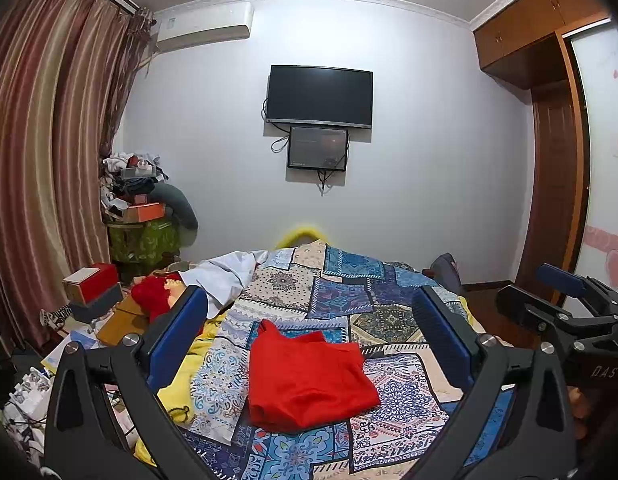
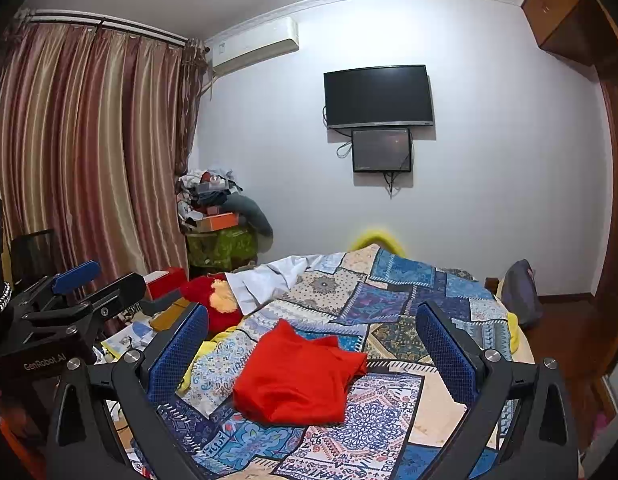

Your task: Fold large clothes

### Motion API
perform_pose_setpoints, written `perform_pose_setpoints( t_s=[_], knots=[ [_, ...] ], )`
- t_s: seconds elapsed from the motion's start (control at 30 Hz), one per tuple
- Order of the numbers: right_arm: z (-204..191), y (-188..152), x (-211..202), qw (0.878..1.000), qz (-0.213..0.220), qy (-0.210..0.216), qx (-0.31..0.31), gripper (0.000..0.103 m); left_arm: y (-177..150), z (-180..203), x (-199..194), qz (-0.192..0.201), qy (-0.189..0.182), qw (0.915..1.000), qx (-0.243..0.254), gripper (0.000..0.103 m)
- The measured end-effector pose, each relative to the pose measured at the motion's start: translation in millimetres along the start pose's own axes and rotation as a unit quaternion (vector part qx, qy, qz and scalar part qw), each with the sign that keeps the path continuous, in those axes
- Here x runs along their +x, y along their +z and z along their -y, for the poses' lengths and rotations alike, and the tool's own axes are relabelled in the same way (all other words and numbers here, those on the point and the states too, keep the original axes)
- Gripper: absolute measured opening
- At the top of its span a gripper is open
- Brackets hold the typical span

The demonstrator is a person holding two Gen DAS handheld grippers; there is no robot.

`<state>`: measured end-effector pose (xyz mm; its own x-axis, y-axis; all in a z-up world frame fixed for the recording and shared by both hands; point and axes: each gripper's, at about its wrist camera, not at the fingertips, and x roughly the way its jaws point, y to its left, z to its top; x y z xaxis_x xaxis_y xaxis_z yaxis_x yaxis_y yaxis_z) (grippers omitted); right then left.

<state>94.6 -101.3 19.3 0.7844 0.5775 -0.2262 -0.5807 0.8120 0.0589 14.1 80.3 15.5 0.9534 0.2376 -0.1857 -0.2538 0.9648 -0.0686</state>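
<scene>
A folded bright red fabric garment [image 1: 309, 380] is lying flat on the bed, on top of a blue and cream patchwork-patterned bedspread [image 1: 349, 292], roughly in the middle of the mattress. The left tongs [image 1: 309, 344], black-framed with blue ribbed pads, are hovering above the garment with their two fingers spread wide and gripping nothing; the red cloth is showing between them but lower down and apart from them. The right tongs [image 2: 313, 348] are hanging in the same way, fingers wide apart and empty, with the garment [image 2: 297, 376] lying between and below them. In each wrist view the other tongs are showing at the frame's edge, beside and level with the first. A crumpled white cloth [image 1: 225, 276] is resting near the far left of the bedspread, well apart from the red garment. A dark flat television [image 1: 319, 96] is hanging on the pale wall beyond the bed.
</scene>
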Motion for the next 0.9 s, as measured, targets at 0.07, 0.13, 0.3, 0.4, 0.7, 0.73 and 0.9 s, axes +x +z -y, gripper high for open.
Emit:
perform_pose_setpoints(
  t_s=[0.07,0.13,0.3,0.4,0.7,0.73,0.9],
  knots=[
    [1.0,-0.4,0.0,1.000,-0.001,0.002,0.002,0.103,-0.1,-0.3,0.2,-0.001,0.000,1.0000,0.000,0.103],
    [2.1,-0.2,-0.3,1.000,-0.001,0.003,0.003,0.103,-0.4,0.5,-0.2,-0.002,0.001,1.0000,-0.002,0.103],
    [3.3,0.2,-0.5,1.000,-0.001,0.002,0.003,0.103,-0.3,1.6,0.4,-0.005,0.001,1.0000,-0.007,0.103],
    [3.6,0.3,-0.3,1.000,0.000,0.002,0.004,0.103,-0.2,2.3,0.8,-0.005,-0.005,0.9999,-0.008,0.103],
    [0.7,1.7,0.3,1.000,0.003,-0.004,0.007,0.103,-0.3,7.6,0.4,-0.005,-0.013,0.9999,-0.002,0.103],
    [0.8,1.8,0.2,1.000,0.003,-0.004,0.008,0.103,-0.5,8.2,0.8,-0.005,-0.015,0.9999,-0.001,0.103],
    [-0.1,2.8,0.9,1.000,0.004,-0.005,0.010,0.103,0.6,9.7,1.1,-0.006,-0.022,0.9997,-0.001,0.103]
  ],
)
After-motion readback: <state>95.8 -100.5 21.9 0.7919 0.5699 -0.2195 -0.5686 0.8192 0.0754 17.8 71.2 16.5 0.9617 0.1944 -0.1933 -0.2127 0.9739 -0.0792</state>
